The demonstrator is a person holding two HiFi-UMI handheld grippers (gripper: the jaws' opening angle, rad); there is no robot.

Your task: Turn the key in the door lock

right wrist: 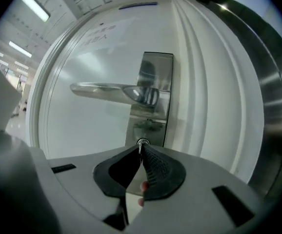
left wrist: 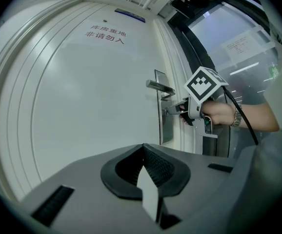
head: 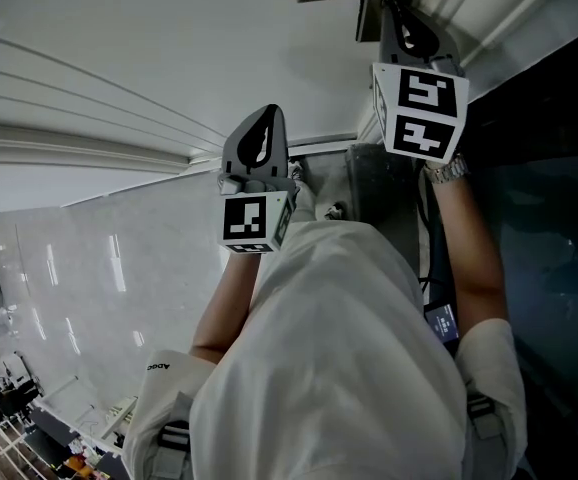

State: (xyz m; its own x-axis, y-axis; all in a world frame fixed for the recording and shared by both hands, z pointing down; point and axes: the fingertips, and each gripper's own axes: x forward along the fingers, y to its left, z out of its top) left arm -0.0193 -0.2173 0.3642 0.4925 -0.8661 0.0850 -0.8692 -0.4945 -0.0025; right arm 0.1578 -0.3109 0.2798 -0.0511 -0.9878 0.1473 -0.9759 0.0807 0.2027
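Right gripper (right wrist: 142, 147), a grey two-jaw tool with a black-and-white marker cube, points about level at the white panelled door (right wrist: 82, 126). Its ribbed black pads are clamped on the small silver key (right wrist: 141, 149), of which only a thin edge shows between the tips. The key sits in the round keyhole (right wrist: 142, 141) at the lower end of the tall brushed-steel lock plate (right wrist: 159, 67), just below the horizontal steel lever handle (right wrist: 107, 89). Seen from the left gripper view, a bare hand (left wrist: 220, 113) with a metal wristwatch (left wrist: 236, 117) grips this tool at the door's edge. The left gripper (left wrist: 143, 146) hangs back from the door, well apart from the lock, its jaws together with nothing between them. Red lettering (left wrist: 105, 32) runs across the upper door.
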